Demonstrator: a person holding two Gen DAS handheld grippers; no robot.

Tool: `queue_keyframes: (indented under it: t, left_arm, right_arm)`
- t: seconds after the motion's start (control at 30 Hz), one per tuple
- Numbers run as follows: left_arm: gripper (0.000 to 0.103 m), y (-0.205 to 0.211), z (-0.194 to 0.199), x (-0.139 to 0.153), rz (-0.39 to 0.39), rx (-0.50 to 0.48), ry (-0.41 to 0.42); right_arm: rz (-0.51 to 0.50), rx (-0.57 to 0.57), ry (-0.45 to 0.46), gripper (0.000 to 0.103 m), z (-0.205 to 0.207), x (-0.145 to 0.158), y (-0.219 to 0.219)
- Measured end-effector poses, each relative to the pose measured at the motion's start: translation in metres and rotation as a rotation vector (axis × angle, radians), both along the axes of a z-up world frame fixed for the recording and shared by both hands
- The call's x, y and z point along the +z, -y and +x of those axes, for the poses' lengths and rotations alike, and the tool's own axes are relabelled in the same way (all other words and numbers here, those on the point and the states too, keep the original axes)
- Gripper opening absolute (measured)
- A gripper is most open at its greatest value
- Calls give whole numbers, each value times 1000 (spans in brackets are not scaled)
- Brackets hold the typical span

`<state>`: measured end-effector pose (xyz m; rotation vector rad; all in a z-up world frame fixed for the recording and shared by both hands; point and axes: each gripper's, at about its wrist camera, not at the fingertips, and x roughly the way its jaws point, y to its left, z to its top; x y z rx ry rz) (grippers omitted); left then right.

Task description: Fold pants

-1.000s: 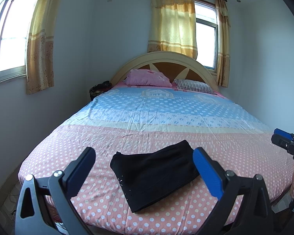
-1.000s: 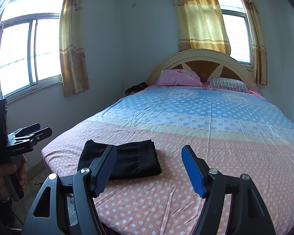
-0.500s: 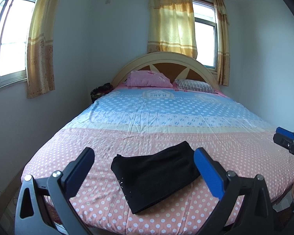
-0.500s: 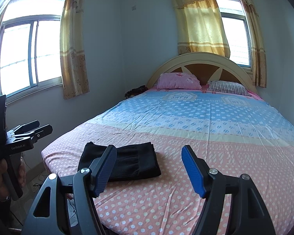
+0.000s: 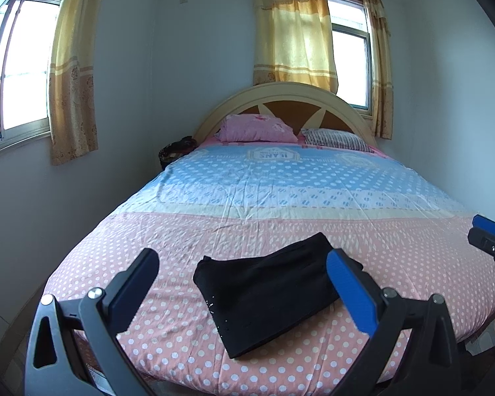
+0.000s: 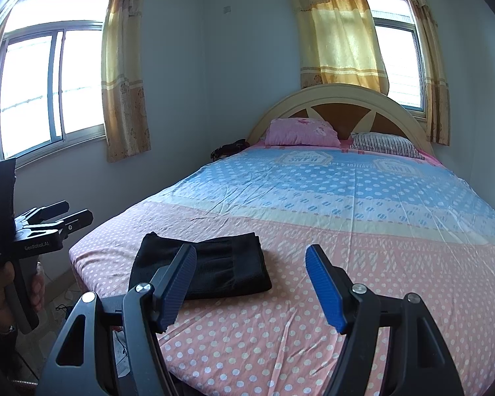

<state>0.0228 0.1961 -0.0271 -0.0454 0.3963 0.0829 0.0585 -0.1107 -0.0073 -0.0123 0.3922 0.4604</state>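
Observation:
Black pants (image 5: pixel 267 293) lie folded into a compact rectangle on the pink dotted foot of the bed (image 5: pixel 188 244). My left gripper (image 5: pixel 244 270) hovers just short of them, open, with nothing between its blue pads. In the right wrist view the same pants (image 6: pixel 221 264) lie left of centre, and my right gripper (image 6: pixel 250 267) is held open above the bed's foot to their right, empty. The left gripper (image 6: pixel 69 213) shows at the far left edge there, off the bed, in a hand. The right gripper's tip (image 5: pixel 488 234) peeks in at the left view's right edge.
Two pillows, one pink (image 5: pixel 257 128) and one striped (image 5: pixel 336 138), rest against the arched headboard (image 5: pixel 290 95). A dark bag (image 5: pixel 175 151) sits beside the bed's far left corner. Curtained windows stand on the left and back walls. A wall runs close along the bed's left side.

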Motion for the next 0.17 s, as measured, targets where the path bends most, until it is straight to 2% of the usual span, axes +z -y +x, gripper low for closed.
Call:
queue_keyframes:
  t: [0.17]
  left_arm:
    - [103,1,0,-4,10,-13,-3]
  right_arm:
    - [-5,-8,1,70,0,-2,3]
